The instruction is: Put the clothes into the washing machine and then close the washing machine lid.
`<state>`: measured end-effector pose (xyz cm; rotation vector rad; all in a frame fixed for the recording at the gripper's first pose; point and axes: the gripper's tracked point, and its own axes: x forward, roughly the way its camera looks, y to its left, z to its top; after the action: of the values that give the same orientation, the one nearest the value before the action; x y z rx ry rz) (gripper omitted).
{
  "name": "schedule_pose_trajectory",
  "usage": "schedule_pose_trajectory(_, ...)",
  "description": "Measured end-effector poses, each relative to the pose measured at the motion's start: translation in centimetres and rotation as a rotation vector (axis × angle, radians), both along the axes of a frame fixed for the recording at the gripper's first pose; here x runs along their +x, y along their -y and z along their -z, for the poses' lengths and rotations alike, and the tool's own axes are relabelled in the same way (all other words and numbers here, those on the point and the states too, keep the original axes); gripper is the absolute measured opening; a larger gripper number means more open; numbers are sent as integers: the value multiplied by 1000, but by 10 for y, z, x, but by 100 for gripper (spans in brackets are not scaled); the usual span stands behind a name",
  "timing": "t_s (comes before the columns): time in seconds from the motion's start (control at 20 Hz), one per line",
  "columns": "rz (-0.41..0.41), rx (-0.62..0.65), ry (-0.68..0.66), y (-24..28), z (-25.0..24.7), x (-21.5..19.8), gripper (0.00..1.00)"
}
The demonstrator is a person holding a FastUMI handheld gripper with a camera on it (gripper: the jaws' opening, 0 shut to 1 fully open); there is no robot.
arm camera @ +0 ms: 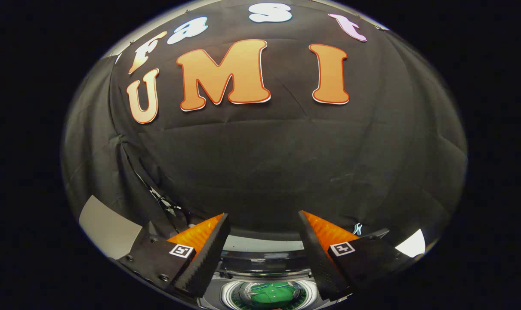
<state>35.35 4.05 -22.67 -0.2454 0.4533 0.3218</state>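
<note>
Currently the tool is spread wide, nothing between its fingers, both tips in free air and touching nothing. Each finger carries a small square marker tag on its upper face.

Directly below the gap between the fingers sits the washing machine, seen from above with its round tub opening facing up toward the tool. Lid looks raised at the back, a pale curved band just beyond the opening; can't tell its exact angle. Green clothes lie inside the drum, bunched at the centre of the tub, well below the fingertips and apart from them.

Beyond the machine, black booth cloth hangs as the back wall, with creases. A grey panel shows beside the left finger, a bright white patch beside the right.
</note>
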Motion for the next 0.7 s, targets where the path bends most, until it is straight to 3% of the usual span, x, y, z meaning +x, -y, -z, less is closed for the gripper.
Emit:
schedule_pose_trajectory(0.3, -1, -35, -9, 3, 31, 0, 99)
schedule_pose_trajectory(0.7, 12, -6, 26, 7, 30, -16, 100)
